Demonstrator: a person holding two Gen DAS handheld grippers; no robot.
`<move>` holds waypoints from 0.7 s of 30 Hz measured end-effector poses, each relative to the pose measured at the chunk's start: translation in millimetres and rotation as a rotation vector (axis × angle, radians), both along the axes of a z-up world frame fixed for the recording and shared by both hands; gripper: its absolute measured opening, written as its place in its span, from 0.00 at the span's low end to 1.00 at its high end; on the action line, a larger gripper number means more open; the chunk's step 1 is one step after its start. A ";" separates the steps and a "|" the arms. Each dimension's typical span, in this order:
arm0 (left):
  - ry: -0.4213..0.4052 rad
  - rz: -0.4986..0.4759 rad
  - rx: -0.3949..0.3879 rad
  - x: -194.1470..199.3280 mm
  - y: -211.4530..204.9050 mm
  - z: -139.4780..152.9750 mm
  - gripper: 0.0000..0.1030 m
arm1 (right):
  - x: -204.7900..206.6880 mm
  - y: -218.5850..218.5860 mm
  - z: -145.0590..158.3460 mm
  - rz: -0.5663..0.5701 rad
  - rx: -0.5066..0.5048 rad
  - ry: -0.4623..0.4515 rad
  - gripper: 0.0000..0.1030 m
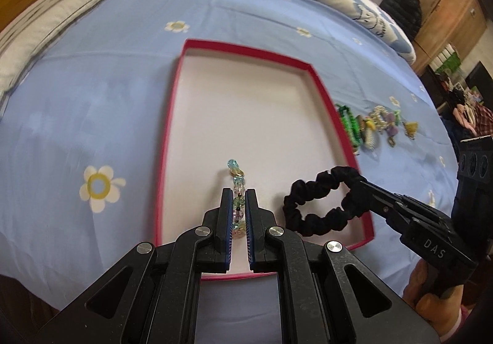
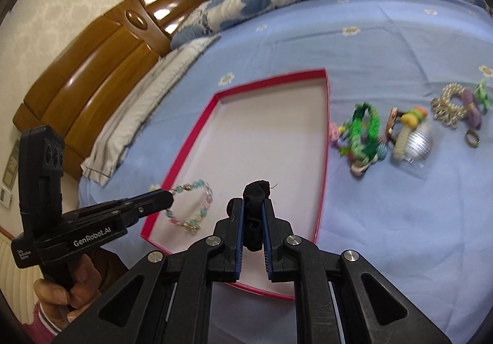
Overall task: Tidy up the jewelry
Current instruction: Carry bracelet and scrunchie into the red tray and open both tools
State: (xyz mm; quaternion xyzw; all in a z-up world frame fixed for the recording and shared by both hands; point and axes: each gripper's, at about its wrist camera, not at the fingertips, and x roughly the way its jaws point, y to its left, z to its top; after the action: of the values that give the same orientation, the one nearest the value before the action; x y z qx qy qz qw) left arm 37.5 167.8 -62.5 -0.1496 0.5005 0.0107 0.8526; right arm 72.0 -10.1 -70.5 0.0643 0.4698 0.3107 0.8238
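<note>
Over the red-rimmed tray (image 1: 172, 116), left gripper (image 1: 238, 199) clamps a beaded bracelet (image 2: 194, 205), right gripper (image 2: 254, 205) a black scrunchie (image 1: 320, 205); releasing close together risks tangling.

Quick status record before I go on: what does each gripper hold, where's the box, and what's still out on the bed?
left gripper: shut on beaded bracelet, over the box
right gripper: shut on black scrunchie, over the box
box: red rim, white floor, open on blue bedsheet
box contents: nothing lying in it yet
left out: pile of accessories beside the box
</note>
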 end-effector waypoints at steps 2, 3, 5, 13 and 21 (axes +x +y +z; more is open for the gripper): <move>0.018 0.009 0.003 0.1 4.6 -7.3 0.06 | 0.7 2.4 -6.3 0.008 -0.020 0.012 0.10; 0.029 0.015 0.007 0.4 7.2 -11.5 0.06 | 1.4 3.8 -8.2 0.010 -0.027 0.017 0.10; 0.052 0.021 0.009 2.6 9.7 -18.7 0.06 | 1.7 5.8 -13.0 0.014 -0.044 0.027 0.10; 0.094 0.022 0.050 4.3 15.9 -31.4 0.06 | 1.8 13.4 -18.8 0.036 -0.078 0.046 0.19; 0.112 0.023 0.117 10.3 24.7 -31.0 0.08 | -1.4 9.3 -10.3 0.033 -0.070 0.027 0.30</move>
State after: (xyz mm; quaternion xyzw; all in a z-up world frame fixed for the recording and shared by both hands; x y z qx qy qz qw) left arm 47.8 192.5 -93.5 -0.1044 0.5444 0.0578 0.8303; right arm 70.6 -0.8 -80.8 0.0321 0.4925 0.3066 0.8139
